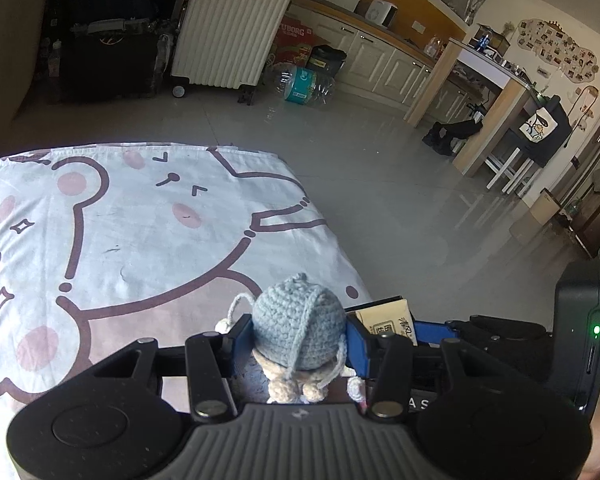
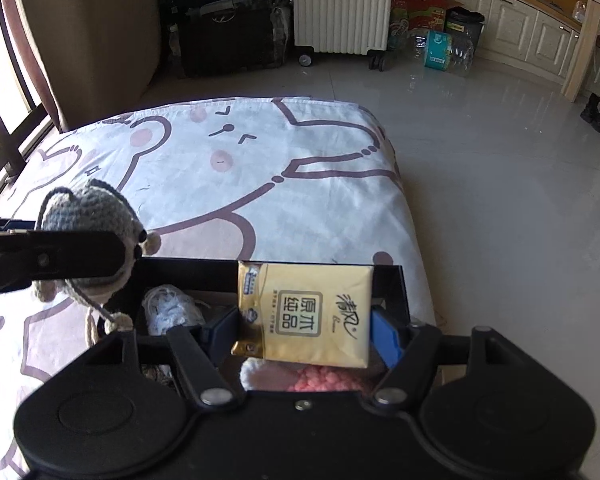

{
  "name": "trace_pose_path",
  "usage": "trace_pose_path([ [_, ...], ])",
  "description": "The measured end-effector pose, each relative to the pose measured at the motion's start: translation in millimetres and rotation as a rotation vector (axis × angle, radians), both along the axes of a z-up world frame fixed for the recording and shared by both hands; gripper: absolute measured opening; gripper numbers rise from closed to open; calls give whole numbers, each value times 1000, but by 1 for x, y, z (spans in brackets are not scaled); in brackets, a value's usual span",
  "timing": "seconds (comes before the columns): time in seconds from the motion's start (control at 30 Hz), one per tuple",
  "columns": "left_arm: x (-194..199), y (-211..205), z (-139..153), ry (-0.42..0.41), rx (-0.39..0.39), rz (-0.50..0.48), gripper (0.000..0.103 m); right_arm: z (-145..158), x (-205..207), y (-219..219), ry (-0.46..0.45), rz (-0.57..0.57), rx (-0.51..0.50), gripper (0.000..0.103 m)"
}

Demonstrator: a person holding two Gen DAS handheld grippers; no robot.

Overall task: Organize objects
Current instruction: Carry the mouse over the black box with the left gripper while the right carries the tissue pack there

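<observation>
Doll (image 1: pixel 300 328), crocheted, grey-blue head, beige body: pinched between the blue pads of the left gripper (image 1: pixel 296 344), head uppermost, cords and small pompoms dangling below. Seen from the right wrist view, the same doll (image 2: pixel 88 216) hangs at the left, above the sheet and just beside the box's far left corner.

Tissue pack (image 2: pixel 312 316), yellow-gold wrapper with printed characters: clamped flat between the pads of the right gripper (image 2: pixel 304 332), held over the box. Its corner also shows in the left wrist view (image 1: pixel 388 318), just right of the doll.

Box (image 2: pixel 396 280), black, open-topped, resting on the bed near its right edge. Contents visible: a bundle of white cord (image 2: pixel 168 308) at the left, a pink textured item (image 2: pixel 324 380) and a white fluffy item (image 2: pixel 252 372) under the pack.

Bed (image 1: pixel 140 240), covered with a white sheet printed with a pink-and-brown cartoon bear.

Background: white ribbed suitcase (image 1: pixel 232 28), red carton (image 1: pixel 294 40), water bottle (image 1: pixel 304 84) lying on the tiled floor, cream cabinets (image 1: pixel 380 60).
</observation>
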State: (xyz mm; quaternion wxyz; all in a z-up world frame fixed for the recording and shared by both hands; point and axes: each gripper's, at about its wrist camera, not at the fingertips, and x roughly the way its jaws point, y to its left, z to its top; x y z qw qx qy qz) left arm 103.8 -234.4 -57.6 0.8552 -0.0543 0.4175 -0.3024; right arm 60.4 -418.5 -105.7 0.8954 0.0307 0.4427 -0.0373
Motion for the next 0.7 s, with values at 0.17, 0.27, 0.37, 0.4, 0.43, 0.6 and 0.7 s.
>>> trace_pose_path([
  [0.17,3,-14,-7,14,-22,-19,49,-11,1,-6,25,31,-19,71],
  [0.27,5,-21,-12,20,-24,-33,49,-18,4,-8,39,52,-27,71],
  [0.37,7,-26,-16,29,-25,-39,49,-22,8,-7,64,75,-22,72],
  [0.4,8,-27,-17,33,-27,-38,49,-22,8,-7,68,75,-14,75],
  [0.43,9,-28,-19,38,-33,-35,49,-22,9,-7,73,77,-3,81],
  [0.6,15,-33,-24,65,-61,-24,49,-14,5,-8,59,79,-15,87],
  [0.7,16,-36,-26,71,-66,-29,49,-13,2,-14,66,65,2,75],
])
